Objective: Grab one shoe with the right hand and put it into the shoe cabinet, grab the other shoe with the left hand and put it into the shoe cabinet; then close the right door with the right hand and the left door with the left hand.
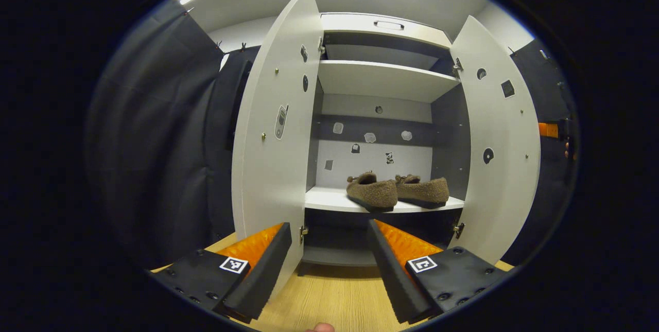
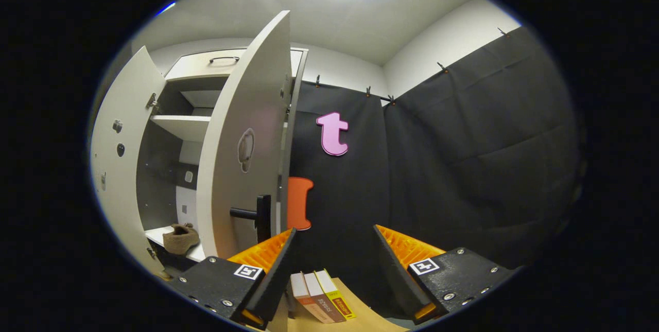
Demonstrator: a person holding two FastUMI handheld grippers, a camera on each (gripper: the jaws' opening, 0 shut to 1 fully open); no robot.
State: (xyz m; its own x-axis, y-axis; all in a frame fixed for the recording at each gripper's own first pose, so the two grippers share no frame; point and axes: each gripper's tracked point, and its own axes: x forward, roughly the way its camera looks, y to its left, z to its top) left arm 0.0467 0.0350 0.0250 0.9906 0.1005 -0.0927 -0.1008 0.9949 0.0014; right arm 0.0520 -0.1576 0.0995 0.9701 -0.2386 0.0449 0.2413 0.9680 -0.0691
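Shoes (image 1: 394, 191): both on lower shelf (image 1: 329, 201), side by side, soft and light.
Right door (image 2: 242, 152): ajar, stiff panel, likely swings easily; push its near edge or the handle (image 2: 255, 214).
Right gripper (image 2: 332, 255): released, empty, near door.
Left gripper (image 1: 329, 249): released, empty, facing cabinet; left door (image 1: 273, 131) wide open.

no legible text, book spines (image 2: 322, 296) blurred

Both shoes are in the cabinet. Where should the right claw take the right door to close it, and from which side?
Probably by the dark handle on the right door: it stands out from the outer face. The open right claw can come from that outer side.
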